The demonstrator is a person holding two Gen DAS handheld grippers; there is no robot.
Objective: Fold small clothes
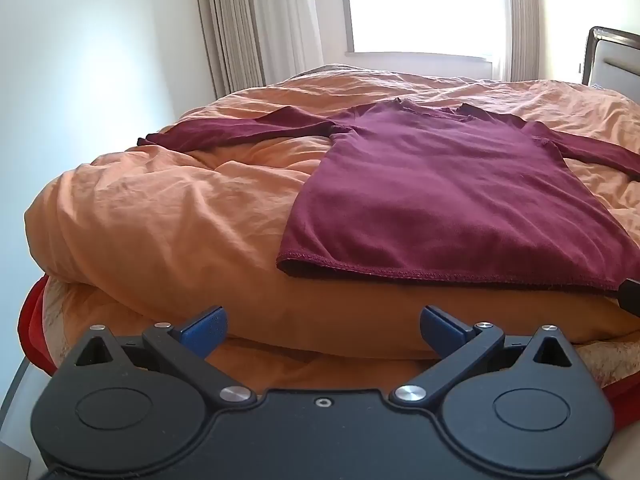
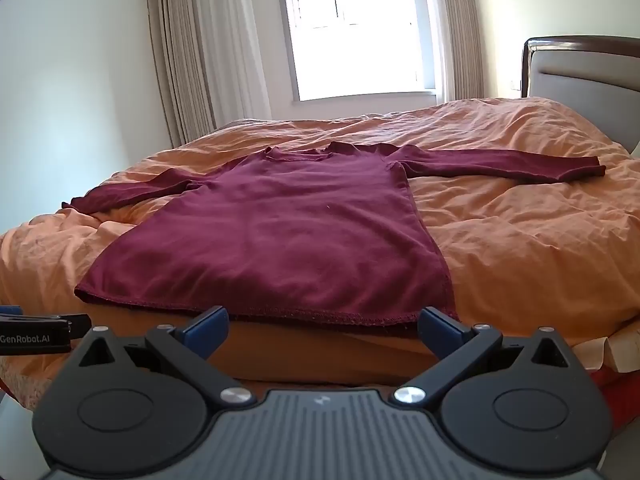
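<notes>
A maroon long-sleeved shirt (image 1: 440, 184) (image 2: 272, 240) lies flat on the orange duvet, both sleeves spread out to the sides and its hem toward me. My left gripper (image 1: 323, 330) stands open, short of the bed's edge, below and left of the hem's left corner. Wide open too, my right gripper (image 2: 323, 330) hovers just before the hem, near its right corner. Nothing is between either pair of blue fingertips. The left gripper's side shows at the left edge of the right wrist view as a black bar (image 2: 36, 334).
The orange duvet (image 2: 520, 240) covers the whole bed, wrinkled and bulging at the near edge. A padded headboard (image 2: 580, 72) stands at the right. Curtains (image 2: 192, 60) and a bright window (image 2: 356, 36) are behind the bed. A red sheet edge (image 1: 30, 316) shows under the duvet.
</notes>
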